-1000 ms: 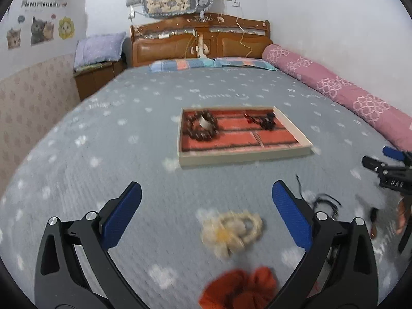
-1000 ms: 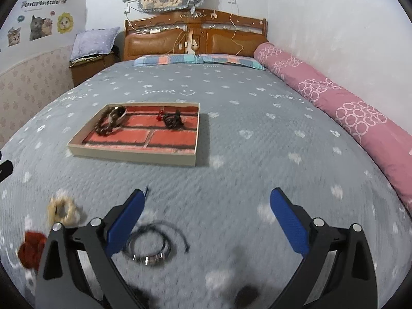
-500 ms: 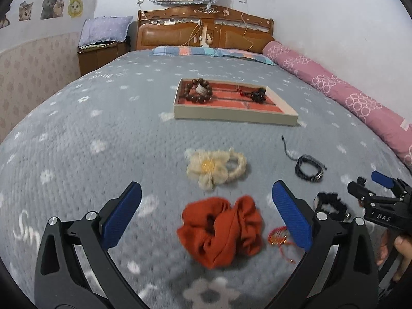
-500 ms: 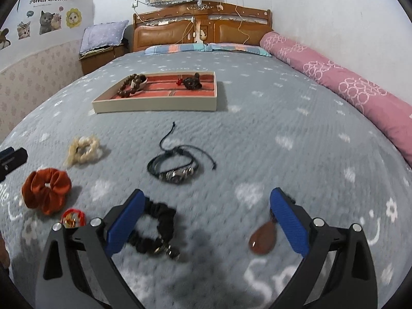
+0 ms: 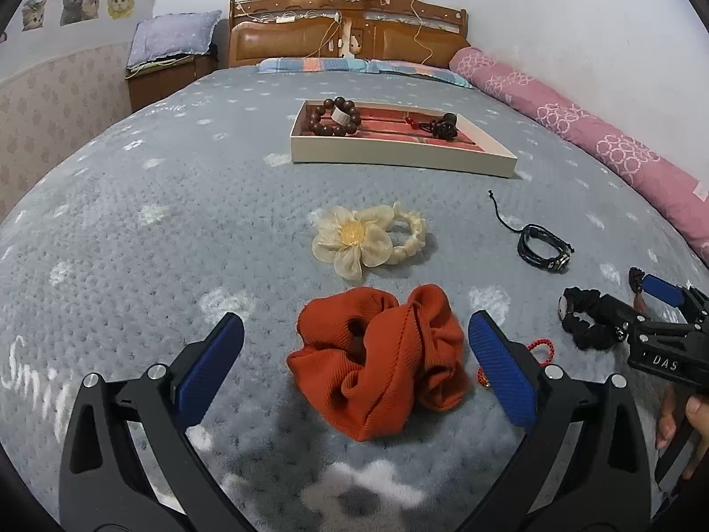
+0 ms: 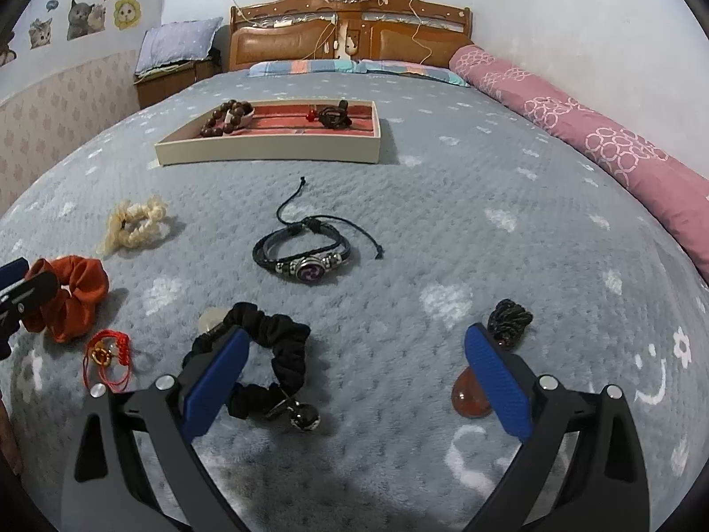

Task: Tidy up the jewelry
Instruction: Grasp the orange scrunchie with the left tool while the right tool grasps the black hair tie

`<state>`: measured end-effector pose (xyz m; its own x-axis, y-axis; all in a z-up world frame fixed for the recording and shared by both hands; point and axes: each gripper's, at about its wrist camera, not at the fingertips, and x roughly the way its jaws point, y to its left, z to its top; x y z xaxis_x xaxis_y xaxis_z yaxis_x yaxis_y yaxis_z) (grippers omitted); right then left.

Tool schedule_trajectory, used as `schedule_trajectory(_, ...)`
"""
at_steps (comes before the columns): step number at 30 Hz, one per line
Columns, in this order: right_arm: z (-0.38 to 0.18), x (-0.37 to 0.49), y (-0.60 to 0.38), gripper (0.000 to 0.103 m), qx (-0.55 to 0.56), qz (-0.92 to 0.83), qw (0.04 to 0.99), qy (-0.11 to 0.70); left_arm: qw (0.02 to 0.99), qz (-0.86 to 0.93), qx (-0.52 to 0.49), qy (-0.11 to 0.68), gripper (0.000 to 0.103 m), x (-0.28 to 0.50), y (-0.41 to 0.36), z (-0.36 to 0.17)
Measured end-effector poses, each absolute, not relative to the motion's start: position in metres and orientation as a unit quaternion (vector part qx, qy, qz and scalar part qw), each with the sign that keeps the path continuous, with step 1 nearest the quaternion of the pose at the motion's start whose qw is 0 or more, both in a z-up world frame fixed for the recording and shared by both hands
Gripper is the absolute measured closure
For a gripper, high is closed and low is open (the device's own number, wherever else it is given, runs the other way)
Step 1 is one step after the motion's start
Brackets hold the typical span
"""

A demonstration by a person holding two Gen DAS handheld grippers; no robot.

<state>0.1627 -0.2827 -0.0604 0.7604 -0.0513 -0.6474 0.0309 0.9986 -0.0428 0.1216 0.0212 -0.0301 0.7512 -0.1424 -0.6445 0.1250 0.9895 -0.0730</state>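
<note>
Jewelry is scattered over the grey bedspread (image 5: 133, 230), with a shallow tray (image 5: 399, 157) set farther up the bed holding a brown bead bracelet (image 5: 335, 116) at its left end and a dark knotted piece (image 5: 443, 126) toward its right. The left gripper (image 5: 354, 354) is held low with its fingers wide apart, the orange scrunchie (image 5: 381, 359) lying between them but not clamped. Beyond it a cream flower scrunchie (image 5: 368, 239) is seen face-on — only its ruffled band is visible in the right wrist view. The right gripper (image 6: 352, 368) is likewise spread open, gripping nothing; a black scrunchie (image 6: 270, 354) lies at its left finger and an amber teardrop pendant (image 6: 469, 394) just inside its right finger. Details are given only by the right view: the black leather bracelet (image 6: 305, 248) with its purple charm, and the red cord charm (image 6: 108, 354) — mostly hidden behind a finger in the left view.
</note>
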Motion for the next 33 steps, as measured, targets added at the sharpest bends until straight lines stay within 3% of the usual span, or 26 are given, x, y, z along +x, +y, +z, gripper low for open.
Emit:
schedule_trajectory(11, -0.065, 0.167, -0.276, 0.008, -0.029, -0.006, 0.932, 0.361, 0.923, -0.086, -0.032, 0.374, 0.005, 0.133, 0.025, -0.043)
schedule_trajectory(17, -0.068, 0.17, -0.275, 0.021, -0.026, 0.009, 0.927, 0.374, 0.919, -0.106, -0.035, 0.379, 0.007, 0.134, 0.023, -0.045)
schedule_trajectory(23, -0.068, 0.169, -0.275, 0.021, -0.022, 0.011, 0.928, 0.373, 0.928, -0.078, -0.029, 0.364, 0.018, 0.128, 0.024, -0.041)
schedule_trajectory(26, -0.069, 0.171, -0.276, 0.03, -0.019, 0.017, 0.925, 0.38, 0.928, -0.083, -0.027, 0.363, 0.023, 0.126, 0.023, -0.04)
schedule_trajectory(28, -0.071, 0.172, -0.276, 0.035, -0.018, 0.021, 0.922, 0.387, 0.926, -0.084, -0.022, 0.367, 0.038, 0.127, 0.021, -0.042)
schedule_trajectory(33, -0.073, 0.173, -0.274, 0.045, -0.012, 0.031, 0.917, 0.396, 0.923, -0.104, -0.008, 0.371, 0.048, 0.127, 0.013, -0.042)
